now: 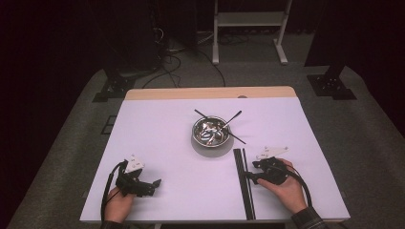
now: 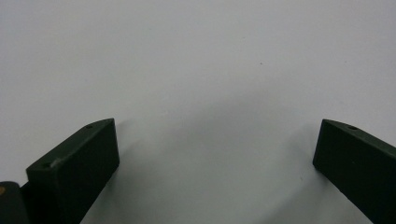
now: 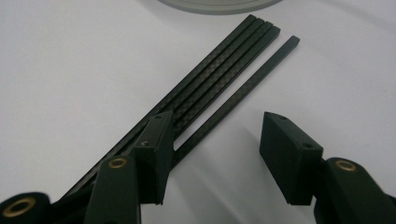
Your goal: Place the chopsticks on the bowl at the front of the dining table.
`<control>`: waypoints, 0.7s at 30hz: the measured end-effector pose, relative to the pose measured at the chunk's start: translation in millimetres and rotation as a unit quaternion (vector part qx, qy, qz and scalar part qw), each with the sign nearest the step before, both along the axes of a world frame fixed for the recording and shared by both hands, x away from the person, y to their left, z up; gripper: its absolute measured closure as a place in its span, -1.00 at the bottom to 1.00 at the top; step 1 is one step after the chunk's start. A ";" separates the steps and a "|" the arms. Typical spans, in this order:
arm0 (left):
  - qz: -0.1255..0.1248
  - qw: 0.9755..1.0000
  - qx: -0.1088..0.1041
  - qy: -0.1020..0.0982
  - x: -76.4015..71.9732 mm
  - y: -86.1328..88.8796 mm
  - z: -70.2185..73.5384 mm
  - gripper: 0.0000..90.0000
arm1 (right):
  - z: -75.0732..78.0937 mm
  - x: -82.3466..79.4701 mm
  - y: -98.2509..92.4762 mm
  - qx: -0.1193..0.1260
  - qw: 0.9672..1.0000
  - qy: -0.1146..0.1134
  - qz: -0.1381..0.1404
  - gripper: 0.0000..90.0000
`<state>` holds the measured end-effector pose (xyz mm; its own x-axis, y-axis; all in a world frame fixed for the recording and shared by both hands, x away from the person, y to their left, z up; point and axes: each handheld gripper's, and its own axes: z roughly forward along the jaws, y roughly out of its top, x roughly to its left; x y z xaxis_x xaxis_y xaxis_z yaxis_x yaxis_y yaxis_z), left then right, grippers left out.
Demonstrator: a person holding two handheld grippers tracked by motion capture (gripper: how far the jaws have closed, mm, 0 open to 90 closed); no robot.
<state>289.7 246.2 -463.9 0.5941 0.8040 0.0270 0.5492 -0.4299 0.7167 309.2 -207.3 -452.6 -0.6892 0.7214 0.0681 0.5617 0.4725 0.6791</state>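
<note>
Several long black flat rods [image 1: 246, 183] lie side by side on the white table [image 1: 157, 143], right of centre, running toward the front edge. My right gripper [image 1: 251, 177] rests beside them in a hand, open. In the right gripper view its jaws [image 3: 217, 140] stand apart. The left one sits over the tight bundle of rods [image 3: 219, 65]. A separate single rod [image 3: 252, 84] runs between the jaws, close to the left one, and nothing presses on it. At the front left my left gripper [image 1: 155, 185] lies low, open [image 2: 215, 149] over bare table.
A shiny metal bowl [image 1: 210, 133] stands at the table's centre with a few thin black sticks [image 1: 232, 118] leaning across it. Its rim [image 3: 219, 5] lies just beyond the rods' far ends. A wooden strip [image 1: 210, 93] edges the far side.
</note>
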 end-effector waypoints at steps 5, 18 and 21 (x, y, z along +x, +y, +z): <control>0.000 1.000 0.000 0.000 0.0 0.0 0.0 -1.00 | 0.2 -9.5 0.1 -0.001 1.000 0.000 0.005 -0.03; 0.000 1.000 0.000 0.000 0.0 0.0 0.0 -1.00 | 0.8 -34.5 0.4 -0.005 1.000 0.003 0.018 -0.03; 0.000 1.000 0.000 0.000 0.0 0.0 0.0 -1.00 | 0.9 -40.4 0.4 -0.003 1.000 0.005 0.018 -0.03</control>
